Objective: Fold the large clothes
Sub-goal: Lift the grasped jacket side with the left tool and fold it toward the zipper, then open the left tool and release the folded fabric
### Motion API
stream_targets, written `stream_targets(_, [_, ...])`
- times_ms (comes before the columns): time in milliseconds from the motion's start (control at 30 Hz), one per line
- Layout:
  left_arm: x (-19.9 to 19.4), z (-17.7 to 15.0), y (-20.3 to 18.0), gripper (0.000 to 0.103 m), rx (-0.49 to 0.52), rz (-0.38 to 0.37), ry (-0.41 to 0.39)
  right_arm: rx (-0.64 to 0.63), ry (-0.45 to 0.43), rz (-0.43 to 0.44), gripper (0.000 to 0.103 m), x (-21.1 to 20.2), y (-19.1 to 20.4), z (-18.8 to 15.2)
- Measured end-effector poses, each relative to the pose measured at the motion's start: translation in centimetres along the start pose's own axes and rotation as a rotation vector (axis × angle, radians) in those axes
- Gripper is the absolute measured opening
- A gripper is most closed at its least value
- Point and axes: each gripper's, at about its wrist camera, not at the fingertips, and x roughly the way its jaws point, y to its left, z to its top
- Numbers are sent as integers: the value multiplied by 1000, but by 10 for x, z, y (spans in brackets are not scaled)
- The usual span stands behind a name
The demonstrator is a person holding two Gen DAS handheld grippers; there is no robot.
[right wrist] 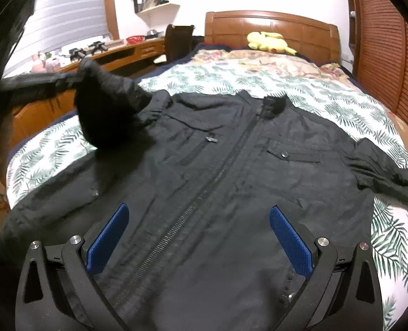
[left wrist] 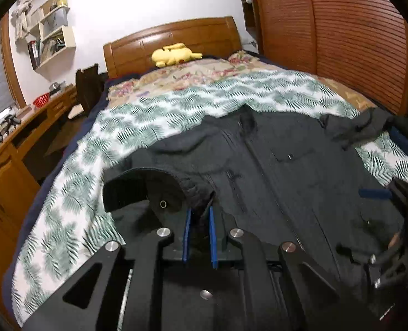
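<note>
A black zip-front jacket (right wrist: pixel 217 165) lies front up on the fern-print bedcover (right wrist: pixel 341 104), collar toward the headboard. In the left wrist view my left gripper (left wrist: pixel 200 220) is shut on the jacket's left sleeve near its cuff (left wrist: pixel 137 190), and dark cloth fills the gap between the blue pads. The right wrist view shows that sleeve (right wrist: pixel 107 110) lifted and bunched above the jacket's shoulder. My right gripper (right wrist: pixel 200 208) is open above the lower front of the jacket, straddling the zip and holding nothing. The other sleeve (right wrist: pixel 383 171) lies spread to the right.
A yellow plush toy (left wrist: pixel 173 53) lies by the wooden headboard (left wrist: pixel 176 35). A wooden desk (left wrist: pixel 24 127) and a chair (left wrist: pixel 88 88) run along the bed's left side. Louvred wardrobe doors (left wrist: pixel 328 35) stand on the right. A floral quilt (left wrist: pixel 198 74) covers the head end.
</note>
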Motion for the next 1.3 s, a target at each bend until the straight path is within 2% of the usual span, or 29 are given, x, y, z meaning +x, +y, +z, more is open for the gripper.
stream_targets(233, [-4,-31,-6,15,-58,-69,-13,32,36,-23,103,12,-18,-4])
stream_targets(467, [-21,-42,-14,30,-28,-118,-40,32,67,-23,103,24,-15,-6])
stream_targets(633, [-32,-56,-7,39,-45,-132,-44,21,83,-22,103,31,-8,-8])
stream_targets(833, [-39,-73,14,45,-68,-75,-50,8,71,9,103,36,8,0])
stream_targets(1133, [-42,-87,55,51,-150,-27,-52,-73,54,116,101,55,60,23])
stream_targets(1233, [-41,-93,70,51,-175,-8,-47,-114,65,145,95,69,78,25])
stream_targets(1300, [-39,-96,77,51,-186,1,-42,-145,84,173,82,80,88,24])
